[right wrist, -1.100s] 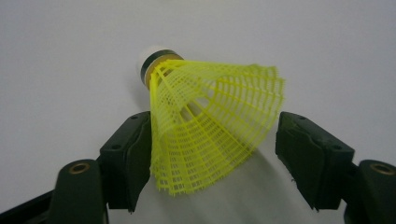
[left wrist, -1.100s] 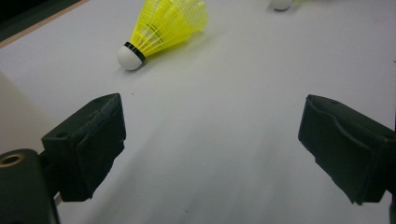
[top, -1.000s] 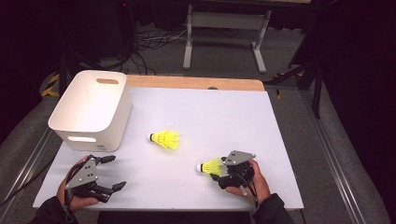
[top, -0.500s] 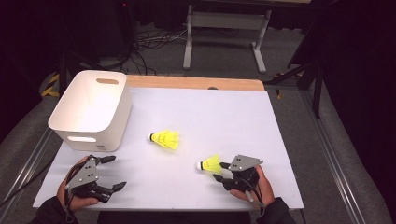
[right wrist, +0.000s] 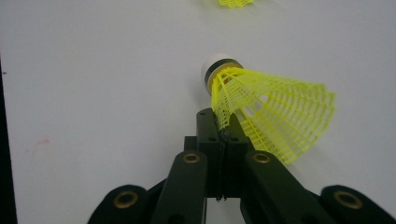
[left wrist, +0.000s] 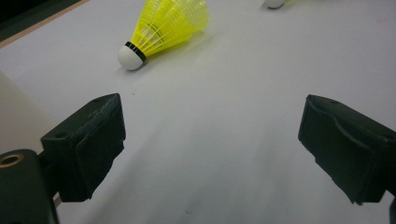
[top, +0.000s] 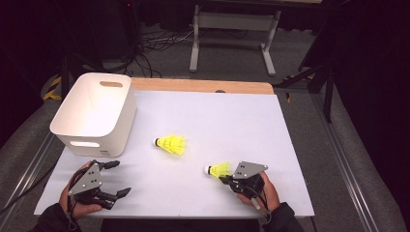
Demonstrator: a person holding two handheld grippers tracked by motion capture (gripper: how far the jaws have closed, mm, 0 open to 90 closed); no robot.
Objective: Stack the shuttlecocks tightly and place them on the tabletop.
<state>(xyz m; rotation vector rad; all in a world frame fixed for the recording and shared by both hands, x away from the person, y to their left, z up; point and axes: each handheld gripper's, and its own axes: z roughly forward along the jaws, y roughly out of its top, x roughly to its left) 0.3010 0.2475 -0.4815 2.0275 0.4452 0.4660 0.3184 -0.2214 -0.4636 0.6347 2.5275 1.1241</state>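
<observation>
High view: a white-topped bench (top: 232, 125) with a wooden strip along its far edge carries a white plastic bin (top: 96, 116) at the far left, its open top facing up and a slot handle in its wall. Near the middle of the bench lies a yellow shuttlecock (top: 171, 144) on its side, white cork pointing left. At the near left a person's hand grips the left hand-held gripper (top: 118, 178), whose black jaws stand wide apart with nothing between them. At the near right the other hand holds the right hand-held gripper (top: 225, 179), jaws pointing left and meeting the skirt of a second yellow shuttlecock (top: 217, 169), which lies just in front of it, well apart from the first one and from the bin. Left gripper view: the left hand-held gripper's two black jaws rise wide apart over bare white bench, and the middle shuttlecock (left wrist: 163, 28) lies farther off beyond them, cork toward the lower left. Right gripper view: the right hand-held gripper (right wrist: 223, 122) has just been closing, and its jaws are now pressed together, pinching the near edge of the second shuttlecock's (right wrist: 271, 109) yellow mesh skirt. Its white cork with a dark band points away from the camera; whether the shuttlecock rests on the bench cannot be told.
</observation>
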